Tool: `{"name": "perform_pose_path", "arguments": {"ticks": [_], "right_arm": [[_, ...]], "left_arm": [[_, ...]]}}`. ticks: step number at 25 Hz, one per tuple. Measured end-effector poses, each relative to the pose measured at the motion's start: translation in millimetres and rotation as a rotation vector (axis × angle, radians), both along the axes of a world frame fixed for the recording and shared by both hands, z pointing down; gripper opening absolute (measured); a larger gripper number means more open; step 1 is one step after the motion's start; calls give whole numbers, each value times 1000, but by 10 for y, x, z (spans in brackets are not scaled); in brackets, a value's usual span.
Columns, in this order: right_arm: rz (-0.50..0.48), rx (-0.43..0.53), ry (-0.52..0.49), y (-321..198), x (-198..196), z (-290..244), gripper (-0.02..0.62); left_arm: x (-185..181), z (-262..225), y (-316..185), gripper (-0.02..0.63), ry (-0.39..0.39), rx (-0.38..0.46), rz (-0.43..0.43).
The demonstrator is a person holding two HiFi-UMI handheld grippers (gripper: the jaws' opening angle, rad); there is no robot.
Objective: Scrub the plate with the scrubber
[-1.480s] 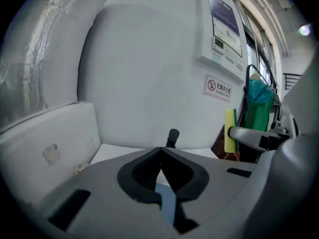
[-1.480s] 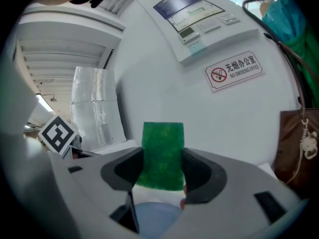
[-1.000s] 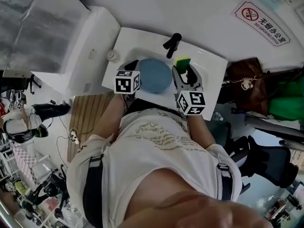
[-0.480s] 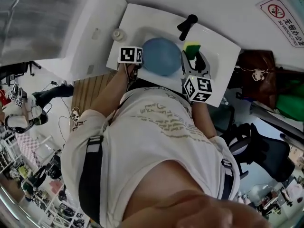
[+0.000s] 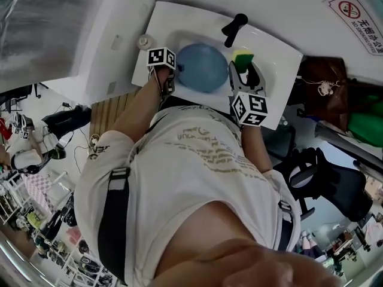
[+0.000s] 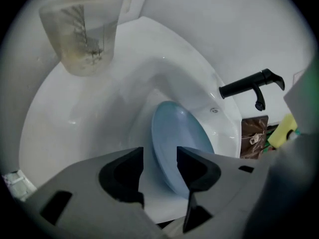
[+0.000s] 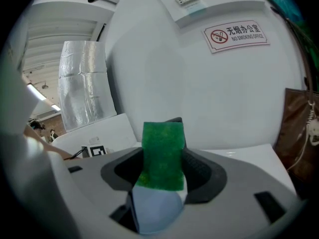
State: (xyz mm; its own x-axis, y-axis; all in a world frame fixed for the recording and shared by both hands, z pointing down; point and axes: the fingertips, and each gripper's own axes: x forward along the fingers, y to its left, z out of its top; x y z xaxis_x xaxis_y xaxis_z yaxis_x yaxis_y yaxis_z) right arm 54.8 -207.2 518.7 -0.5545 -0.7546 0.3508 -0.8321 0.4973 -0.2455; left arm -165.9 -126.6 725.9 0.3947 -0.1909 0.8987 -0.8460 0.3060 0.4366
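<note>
Left tool [image 6: 160,161]: jaws are opening. The near rim of the plate [image 6: 182,143] lies between them, with a clear gap on the left-jaw side, so the plate is released rather than gripped. Whether the rim touches the right jaw cannot be told. The plate is pale blue and stands tilted on edge inside the white sink [image 6: 99,118], with its far rim leaning toward the black faucet [image 6: 251,86]. In the head view the plate [image 5: 202,67] sits in the sink [image 5: 179,23] between the two tools. The left tool [image 5: 167,84] is at its left edge and the right tool [image 5: 244,72] just beside its right edge, below the faucet [image 5: 234,27]. Right tool [image 7: 162,163]: clenched on the scrubber [image 7: 162,156], which stands upright between the jaws with its green face toward the camera. The head view shows the scrubber [image 5: 242,60] green with a yellow edge, near the plate but apart from it. A translucent cup [image 6: 82,31] stands on the sink's back-left rim. A no-smoking sign [image 7: 235,34] is fixed to the wall. A brown bag [image 5: 323,88] hangs to the right of the sink.
</note>
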Motion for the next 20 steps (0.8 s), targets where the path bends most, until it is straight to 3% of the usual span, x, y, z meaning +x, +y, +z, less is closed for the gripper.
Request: {"name": "perform_pose_path", "arguments": {"ticks": [4, 5, 6, 7, 14, 20], "right_arm": [[28, -6, 0, 4, 67, 16, 239], [34, -8, 2, 11, 77, 21, 239], [40, -8, 4, 18, 85, 24, 239], [45, -8, 7, 24, 93, 23, 239], [103, -4, 9, 30, 235, -31, 239], [138, -55, 11, 74, 301, 2, 239]], "left_arm": [[36, 98, -22, 210, 57, -60, -40], [27, 123, -12, 176, 51, -77, -35], [15, 150, 0, 79, 42, -91, -29], [11, 172, 7, 64, 38, -98, -25], [81, 70, -72, 58, 116, -44, -92], [204, -132, -118, 49, 165, 8, -38]]}}
